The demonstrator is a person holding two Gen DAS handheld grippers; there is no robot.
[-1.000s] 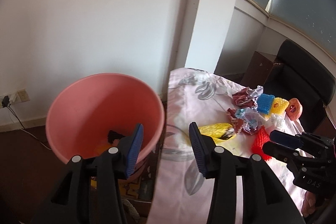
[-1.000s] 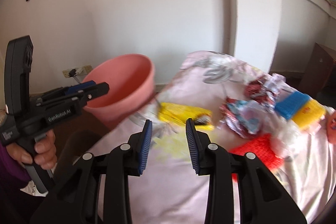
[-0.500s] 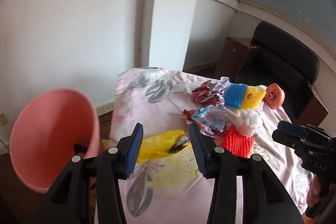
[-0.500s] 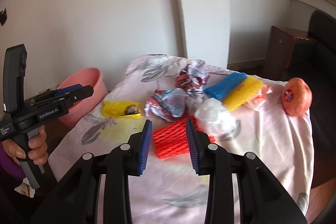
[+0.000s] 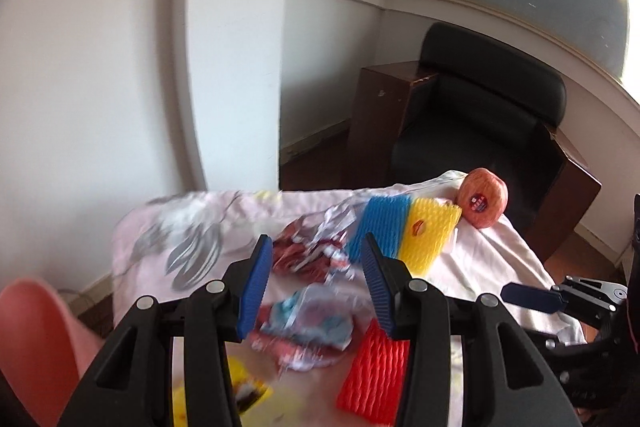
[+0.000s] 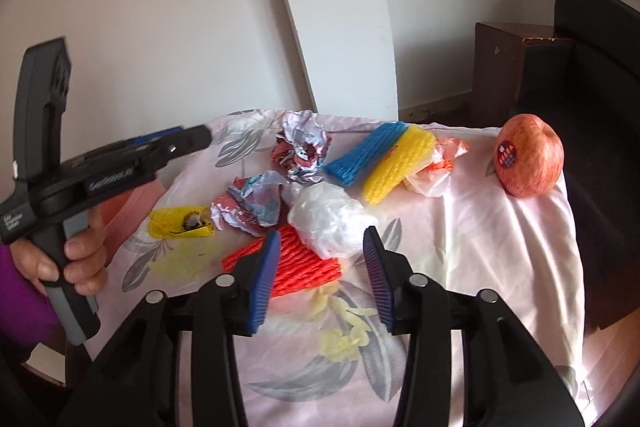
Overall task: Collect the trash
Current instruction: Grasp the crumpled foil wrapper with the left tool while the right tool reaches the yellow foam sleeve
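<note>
Trash lies on a floral pink tablecloth (image 6: 460, 227): a red foam net (image 6: 296, 263), a white plastic bag (image 6: 332, 219), a yellow wrapper (image 6: 180, 223), crumpled wrappers (image 6: 256, 203) (image 6: 300, 151), a blue foam net (image 6: 360, 155) and a yellow foam net (image 6: 400, 163). My right gripper (image 6: 320, 275) is open and empty, just above the red net and the white bag. My left gripper (image 5: 316, 291) is open and empty above the crumpled wrappers (image 5: 304, 323). The pink bin (image 5: 36, 347) sits at the left edge of the left wrist view.
An apple (image 6: 528, 155) with a sticker rests at the table's far right. A black chair (image 5: 480, 123) and a brown cabinet (image 5: 384, 107) stand behind the table. A white wall and pillar (image 6: 332, 7) rise at the back.
Both grippers have swung right, away from the pink bin and over the trash pile. The right gripper has come closer to the red net and white bag. Both stay open.
</note>
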